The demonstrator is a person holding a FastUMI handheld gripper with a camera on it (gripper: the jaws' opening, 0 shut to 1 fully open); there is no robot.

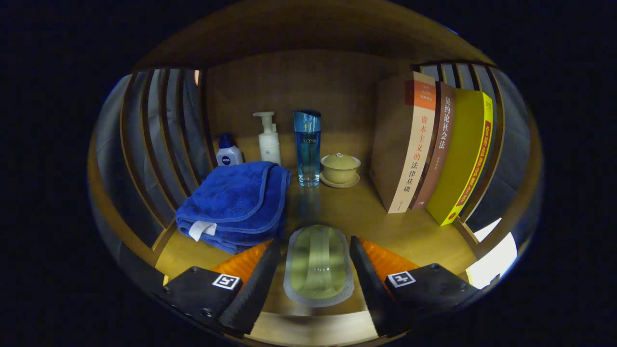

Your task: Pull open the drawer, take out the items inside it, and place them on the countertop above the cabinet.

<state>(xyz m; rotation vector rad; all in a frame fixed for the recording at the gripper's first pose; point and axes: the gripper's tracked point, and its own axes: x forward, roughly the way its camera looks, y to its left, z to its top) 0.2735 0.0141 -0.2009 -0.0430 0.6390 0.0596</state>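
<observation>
- The gripper point(315, 270) has its fingers set narrow around a pale green translucent sachet point(318, 265), which sits between them; whether both fingers press on it cannot be told.
- The sachet hangs over the front edge of the desk point(366, 212), ahead of a folded blue towel point(236, 205) at the left.
- It looks light, soft and gel-filled, with a flat sealed rim; it likely sags and slips, so a gentle hold across its middle suits it.
- Beyond it stand a blue glass bottle point(307, 147), a pump bottle point(268, 140), a lidded cup point(340, 167) and books point(434, 144).
</observation>
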